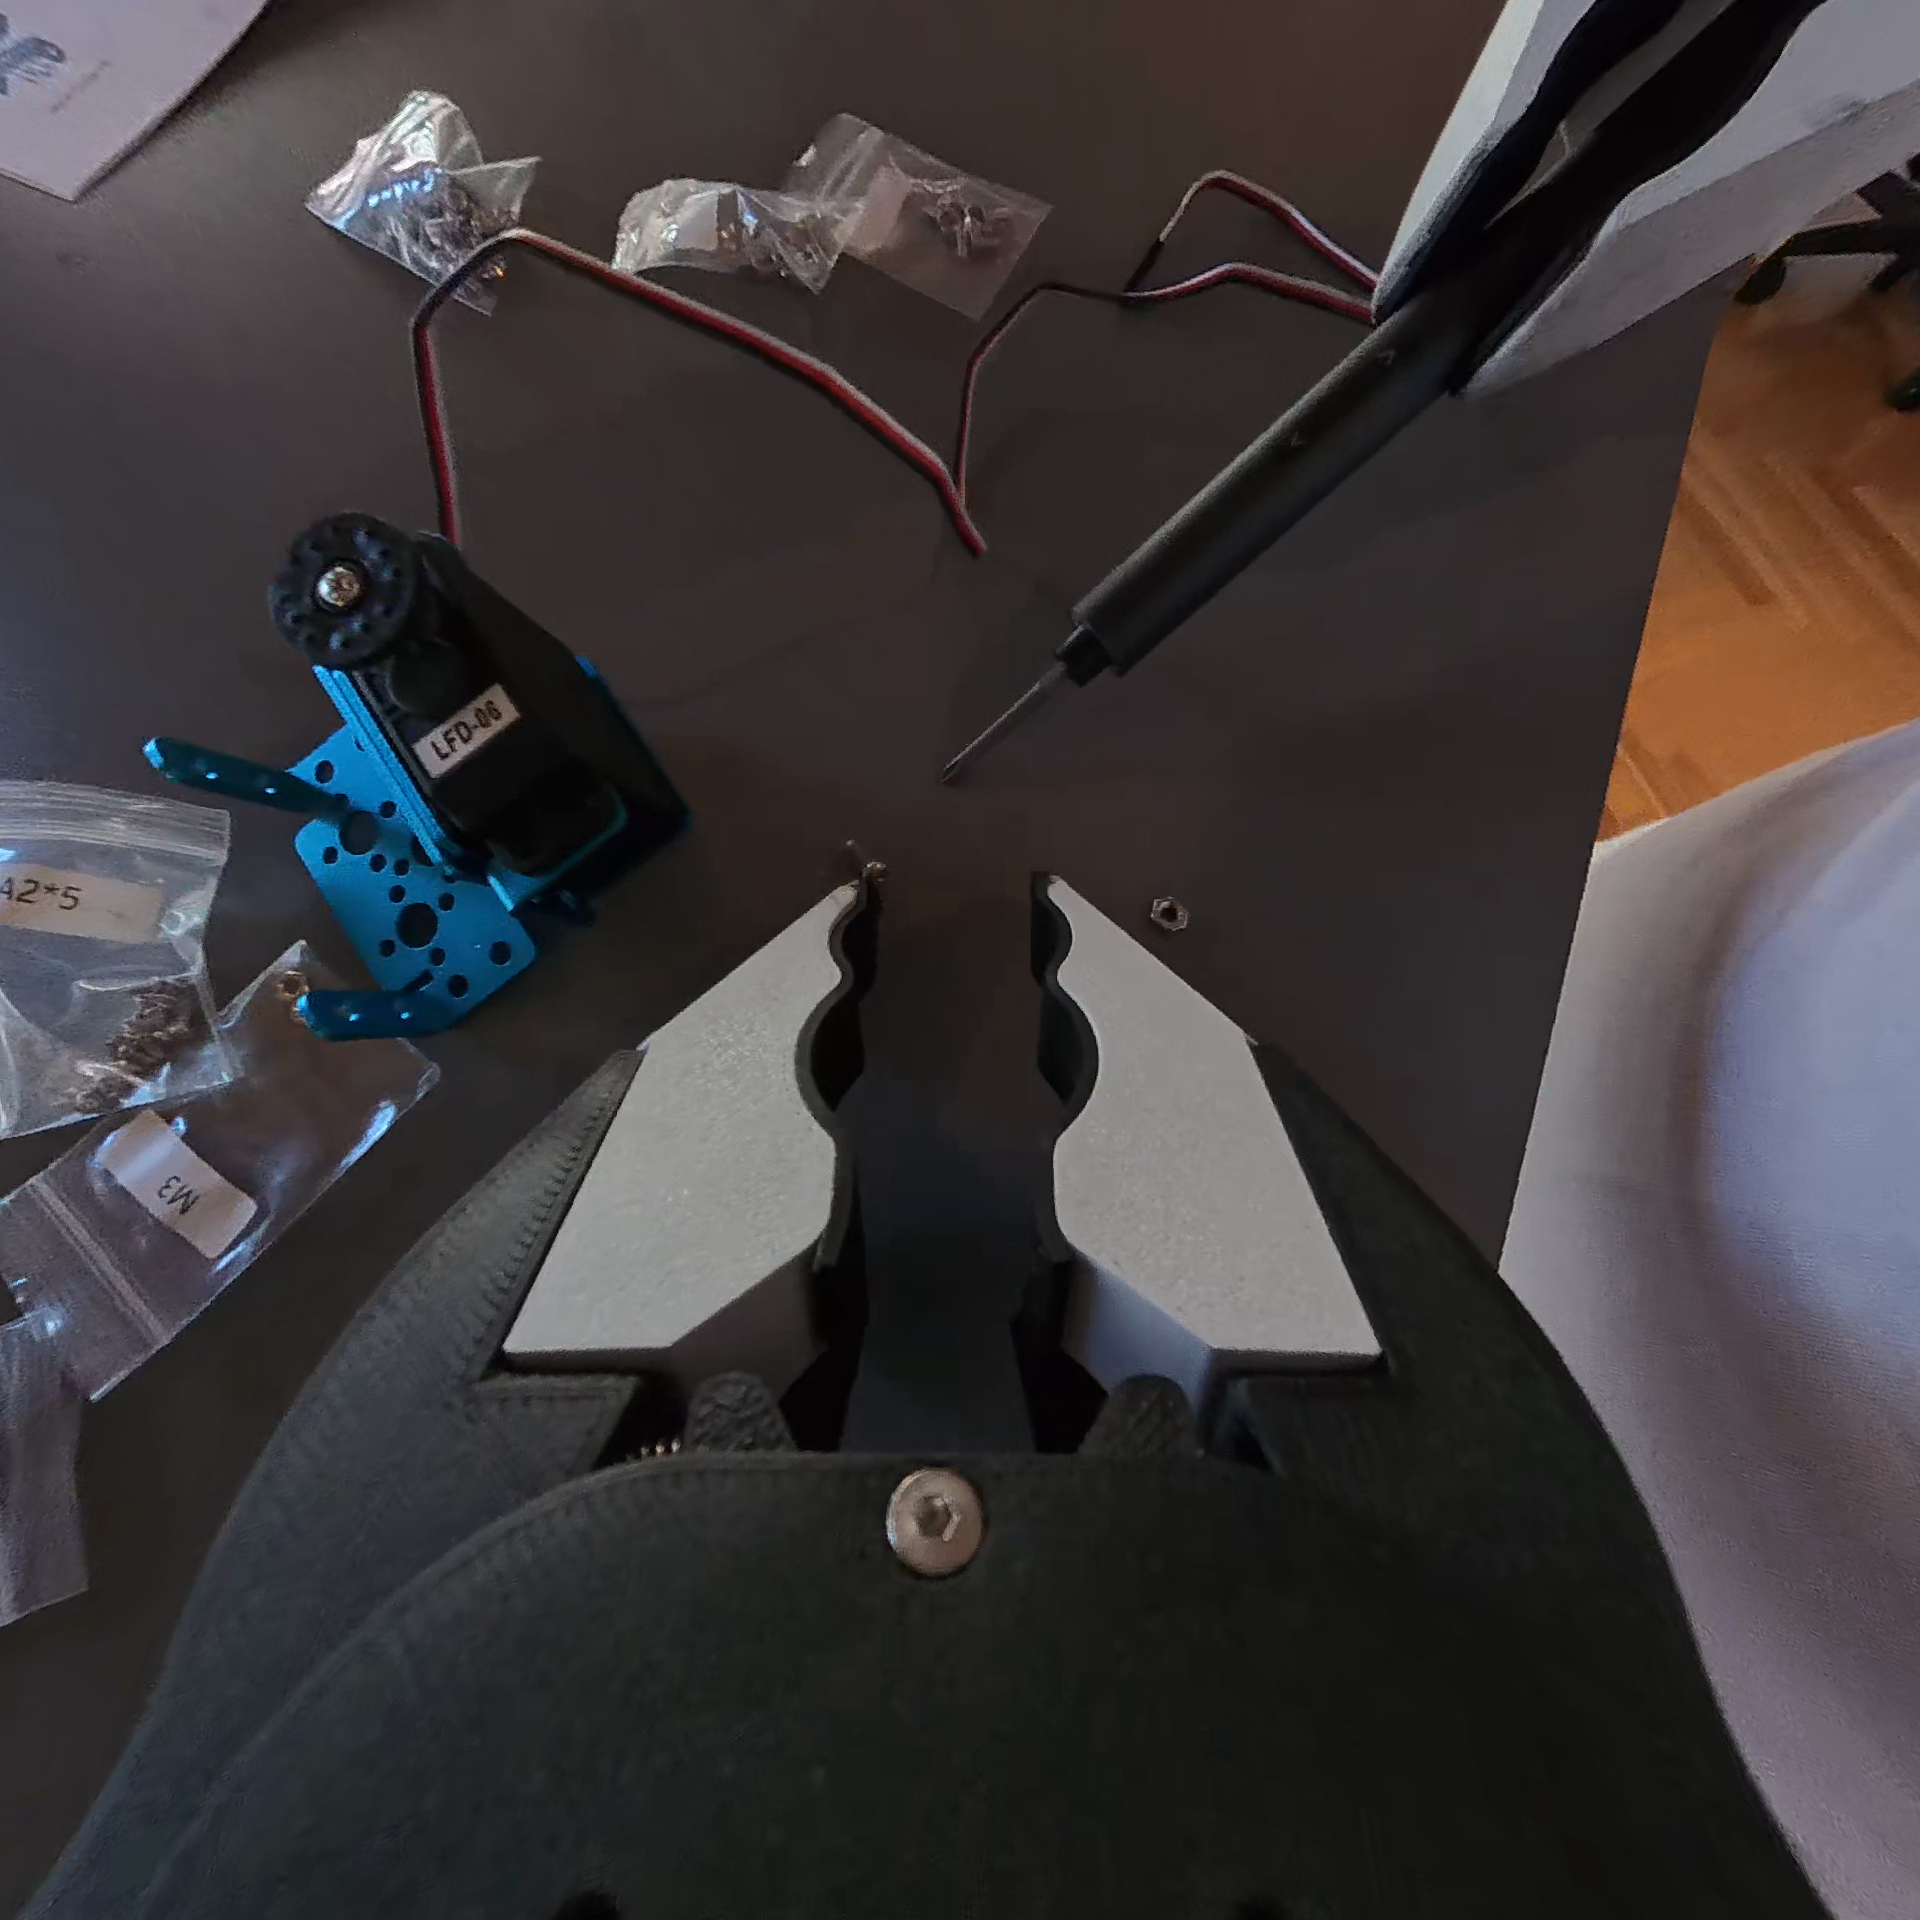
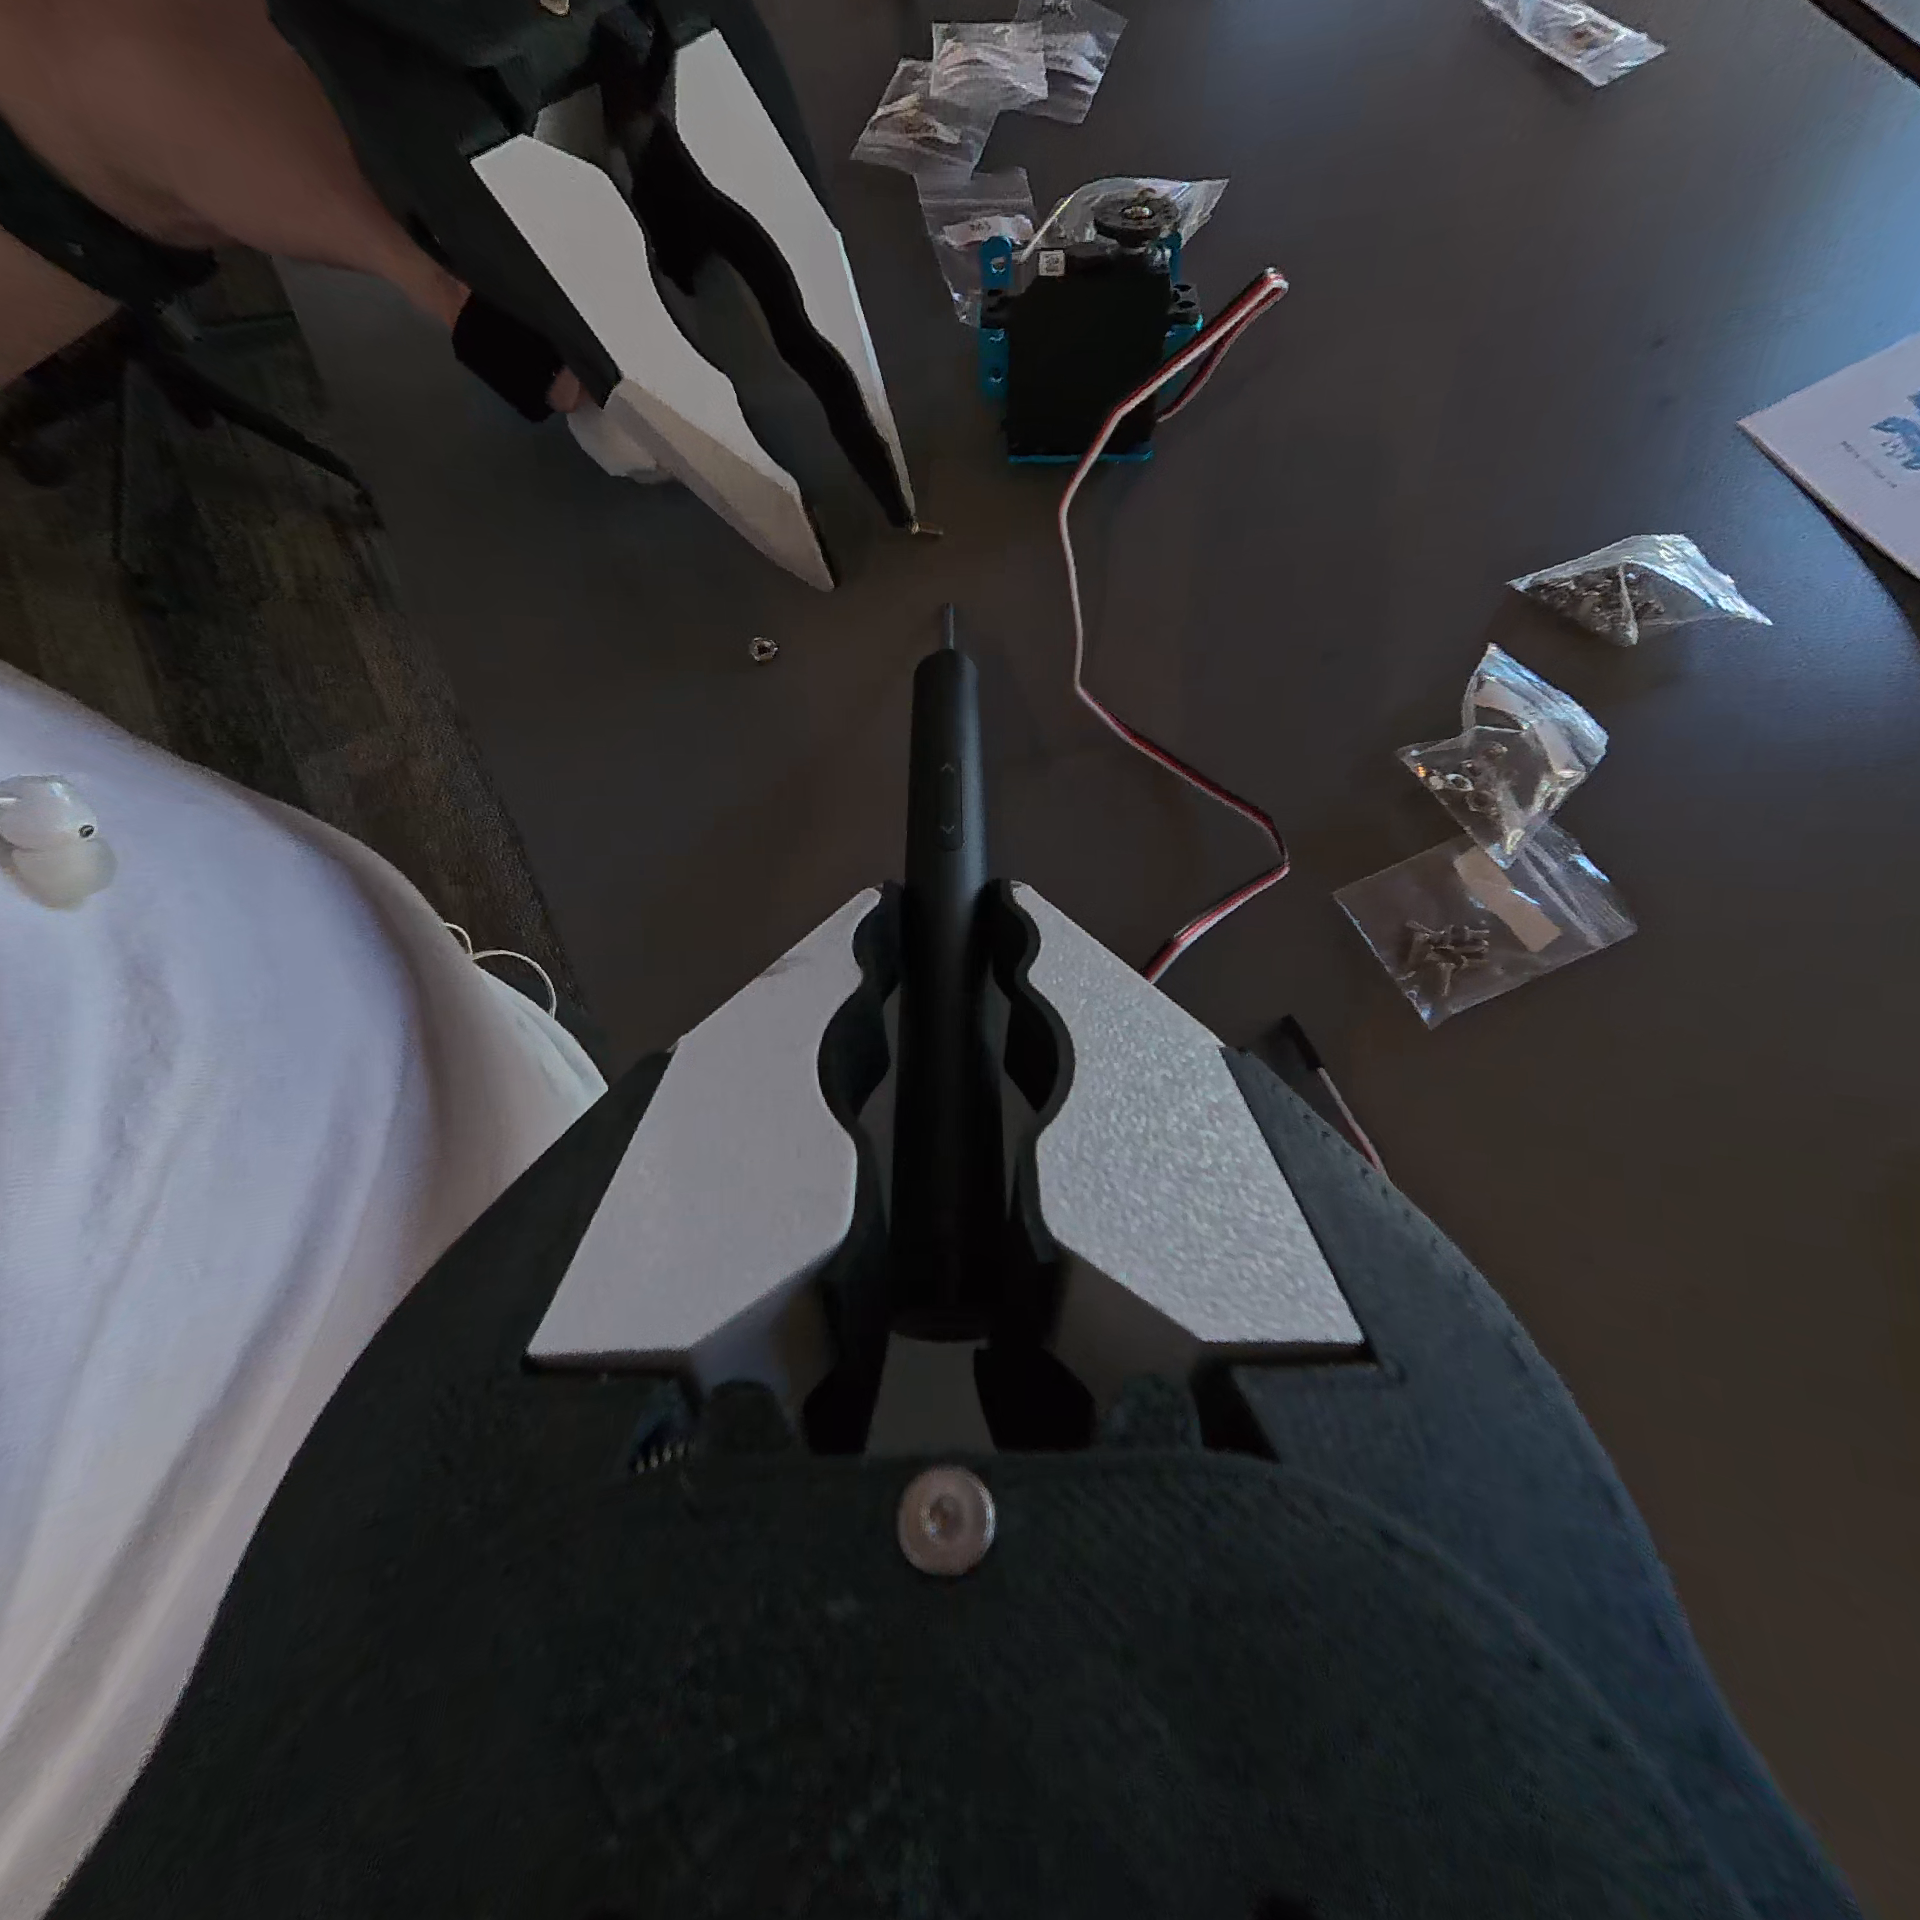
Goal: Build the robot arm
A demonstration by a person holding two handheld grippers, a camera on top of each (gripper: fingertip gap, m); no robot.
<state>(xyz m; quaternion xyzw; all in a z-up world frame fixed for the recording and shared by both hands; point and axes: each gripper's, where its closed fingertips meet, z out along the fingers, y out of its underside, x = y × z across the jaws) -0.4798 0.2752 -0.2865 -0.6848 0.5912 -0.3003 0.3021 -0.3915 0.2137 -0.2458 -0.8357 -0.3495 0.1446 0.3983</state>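
The left gripper (image 1: 951,883) stands over the dark table (image 1: 727,582) with its fingers spread and nothing between them; a small screw (image 1: 868,860) lies at the tip of one finger, touching or just beside it, and a nut (image 1: 1171,913) rests on the table just outside the other finger. The right gripper (image 2: 943,894) has its fingers pressed onto a black screwdriver (image 2: 935,935), which runs forward along the fingers with its bit (image 2: 948,623) pointing at the table near the screw; whether the bit touches the surface cannot be told. A black servo (image 1: 468,707) sits in a blue bracket (image 1: 416,914) beside the left gripper, apart from it, with a red, white and black cable (image 1: 727,332) trailing across the table. Several clear bags (image 1: 436,187) of small hardware lie scattered around the servo and along the far side. A printed sheet (image 2: 1860,457) lies at the table's edge. A white garment (image 2: 208,1143) shows at the near side.
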